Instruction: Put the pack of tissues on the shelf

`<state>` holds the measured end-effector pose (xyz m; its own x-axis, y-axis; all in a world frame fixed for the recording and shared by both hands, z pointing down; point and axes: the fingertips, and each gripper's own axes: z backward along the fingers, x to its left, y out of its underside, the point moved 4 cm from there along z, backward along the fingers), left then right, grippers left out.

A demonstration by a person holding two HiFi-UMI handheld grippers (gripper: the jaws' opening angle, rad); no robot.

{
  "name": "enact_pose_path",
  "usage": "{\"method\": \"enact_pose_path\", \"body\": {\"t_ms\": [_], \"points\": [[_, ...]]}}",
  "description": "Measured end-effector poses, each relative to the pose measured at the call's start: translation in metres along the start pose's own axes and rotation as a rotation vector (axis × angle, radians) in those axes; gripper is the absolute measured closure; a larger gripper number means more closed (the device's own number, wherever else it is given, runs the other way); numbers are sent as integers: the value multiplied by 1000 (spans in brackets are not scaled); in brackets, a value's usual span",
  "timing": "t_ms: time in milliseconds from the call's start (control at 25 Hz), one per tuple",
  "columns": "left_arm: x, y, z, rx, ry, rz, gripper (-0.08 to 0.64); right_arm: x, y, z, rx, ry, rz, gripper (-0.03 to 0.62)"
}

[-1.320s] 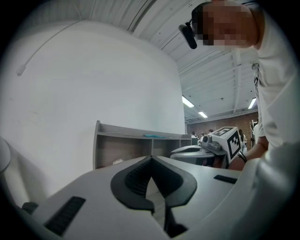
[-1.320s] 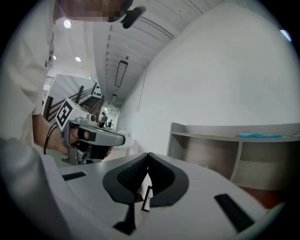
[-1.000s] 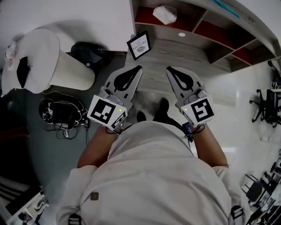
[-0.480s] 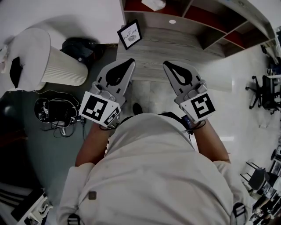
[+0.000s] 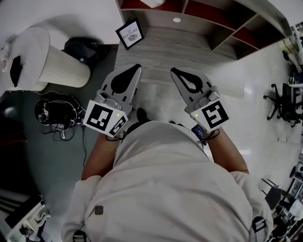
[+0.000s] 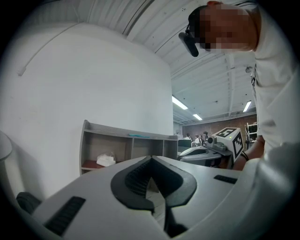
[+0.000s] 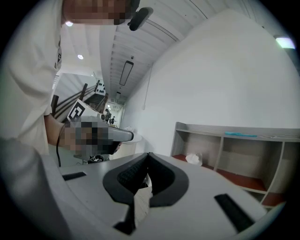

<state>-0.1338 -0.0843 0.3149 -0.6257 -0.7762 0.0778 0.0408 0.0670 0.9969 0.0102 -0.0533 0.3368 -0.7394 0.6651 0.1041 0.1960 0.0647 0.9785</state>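
The white pack of tissues (image 5: 152, 2) lies in a red-floored compartment of the grey shelf (image 5: 222, 29), cut off by the top edge of the head view. It also shows as a small white bundle, the pack (image 6: 105, 160) in the left gripper view and the pack (image 7: 193, 158) in the right gripper view, far ahead of the jaws. My left gripper (image 5: 136, 66) and right gripper (image 5: 173, 70) are held side by side in front of the person's body, pointing toward the shelf. Both are shut with nothing between the jaws. The left gripper (image 6: 151, 158) and right gripper (image 7: 148, 154) have their tips meeting.
A framed sign (image 5: 130, 34) stands on the wooden floor strip before the shelf. At the left are a white round table on a ribbed base (image 5: 57, 71), a black bag (image 5: 83, 46) and a tangle of cables (image 5: 59, 116). An office chair (image 5: 284, 101) is at the right.
The shelf, tissue pack and framed sign have slid toward the top of the head view, so the shelf is farther off. Both grippers stay shut and empty, side by side.
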Motion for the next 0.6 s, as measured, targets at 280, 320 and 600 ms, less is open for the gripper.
{"method": "enact_pose_path", "body": {"t_ms": [280,320,600], "points": [[-64,10,-12,8,-27,-3,545,-10,18,60,-4,-39,-2,572],[-74,11,-12,9,-32,-5,545,-11,22,70,-6,-45,-2,572],[-135,21,-8,11,-74,-7,545,-6,43,131,-21,-84,-3,572]]}}
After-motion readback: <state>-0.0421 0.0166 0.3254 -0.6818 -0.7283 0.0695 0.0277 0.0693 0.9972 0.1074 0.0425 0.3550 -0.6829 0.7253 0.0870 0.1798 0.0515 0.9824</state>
